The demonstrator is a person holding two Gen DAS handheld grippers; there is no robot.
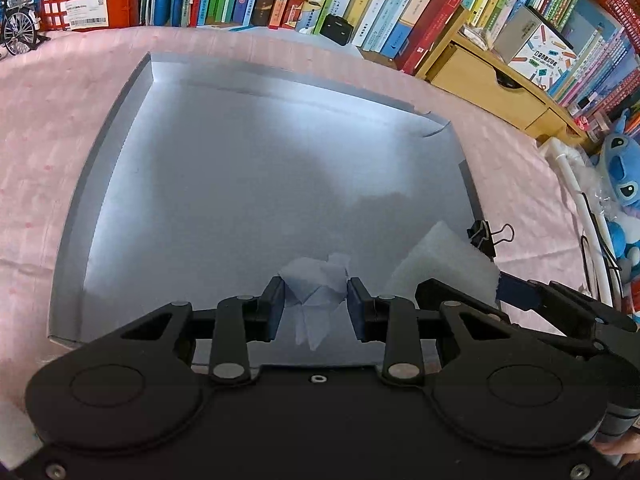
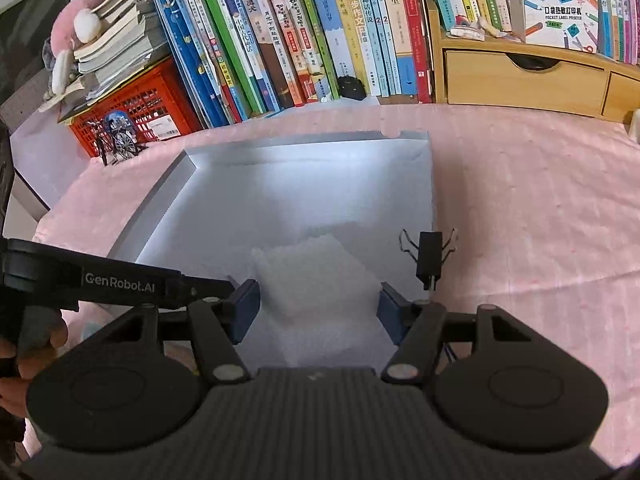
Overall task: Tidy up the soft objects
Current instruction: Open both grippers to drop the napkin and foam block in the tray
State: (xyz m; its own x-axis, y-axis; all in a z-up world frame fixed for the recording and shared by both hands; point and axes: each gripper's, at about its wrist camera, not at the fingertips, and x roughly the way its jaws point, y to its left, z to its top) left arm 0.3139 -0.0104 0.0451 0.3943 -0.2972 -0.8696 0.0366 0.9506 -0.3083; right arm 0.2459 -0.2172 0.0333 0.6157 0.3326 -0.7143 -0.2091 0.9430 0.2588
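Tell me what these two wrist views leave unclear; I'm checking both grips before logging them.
- Crumpled tissue, left wrist view: its lower end is hidden behind the left gripper.
- White foam block, right wrist view: pad contact of the right gripper unclear; near end hidden.
- Binder clip: whether it grips the gray tray edge is unclear.

Crumpled tissue (image 1: pixel 314 284); white sponge (image 2: pixel 316 276)

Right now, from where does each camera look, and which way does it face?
Left wrist: sits on the left tongs, faces down into the grey tray; own pads pinch crumpled tissue, right tongs at the right.
Right wrist: sits on the right tongs, faces the tray's near right corner; jaws flank white foam; left tongs and fingers at the left.
Shared: tray, foam, binder clip, bookshelf.
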